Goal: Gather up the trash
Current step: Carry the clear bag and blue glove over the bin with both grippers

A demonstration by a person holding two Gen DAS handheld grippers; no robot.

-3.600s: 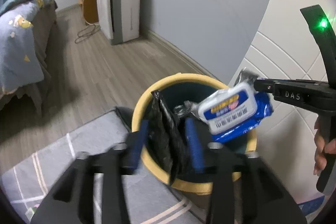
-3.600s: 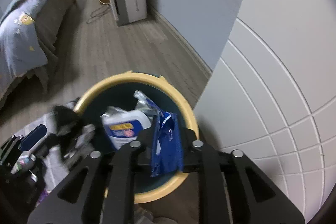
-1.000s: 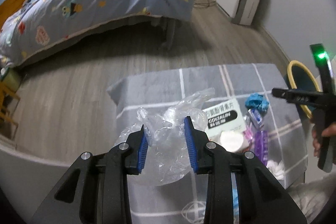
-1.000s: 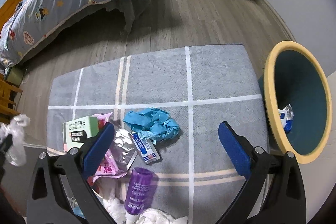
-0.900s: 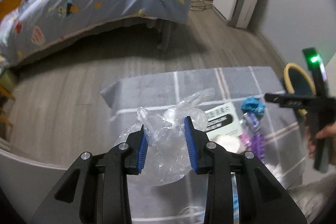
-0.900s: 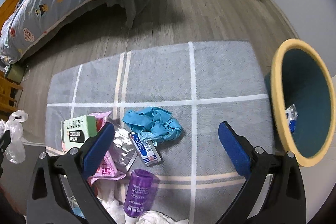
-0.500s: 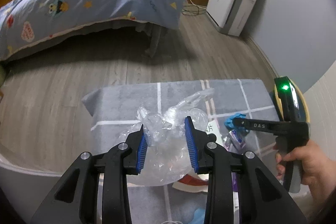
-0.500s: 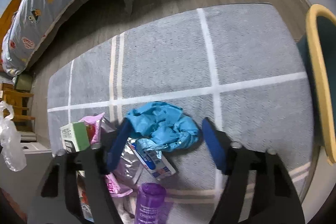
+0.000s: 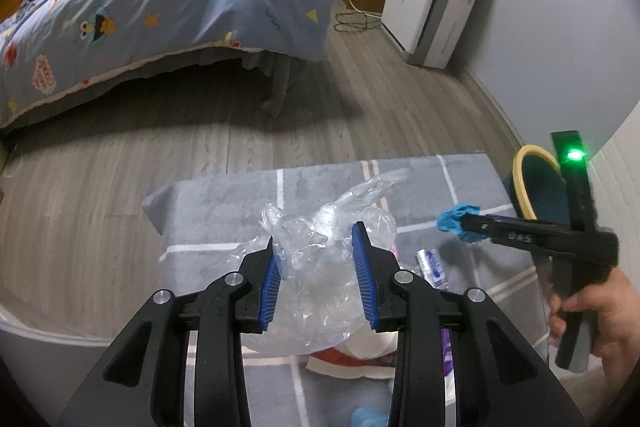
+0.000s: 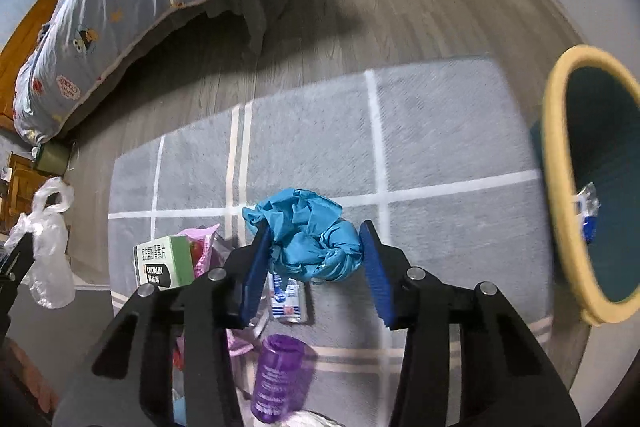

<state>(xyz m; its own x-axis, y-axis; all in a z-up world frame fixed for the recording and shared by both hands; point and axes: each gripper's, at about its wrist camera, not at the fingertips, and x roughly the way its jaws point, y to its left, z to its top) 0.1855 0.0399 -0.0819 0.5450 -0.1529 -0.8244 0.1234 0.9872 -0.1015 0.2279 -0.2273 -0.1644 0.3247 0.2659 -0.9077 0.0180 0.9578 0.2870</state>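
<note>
My left claw (image 9: 316, 267) is clamped on a crumpled clear plastic bag (image 9: 320, 267), held above the grey checked rug (image 10: 440, 155). My right claw (image 10: 312, 259) is closing around a wad of blue crumpled material (image 10: 308, 235) on the rug; both pads touch its sides. At seven o'clock of the wad lie a small wrapper (image 10: 286, 293), a purple bottle (image 10: 276, 375) and a green-and-white box (image 10: 162, 261). The yellow-rimmed bin (image 10: 560, 187) stands at three o'clock, off the rug's edge, with trash inside.
</note>
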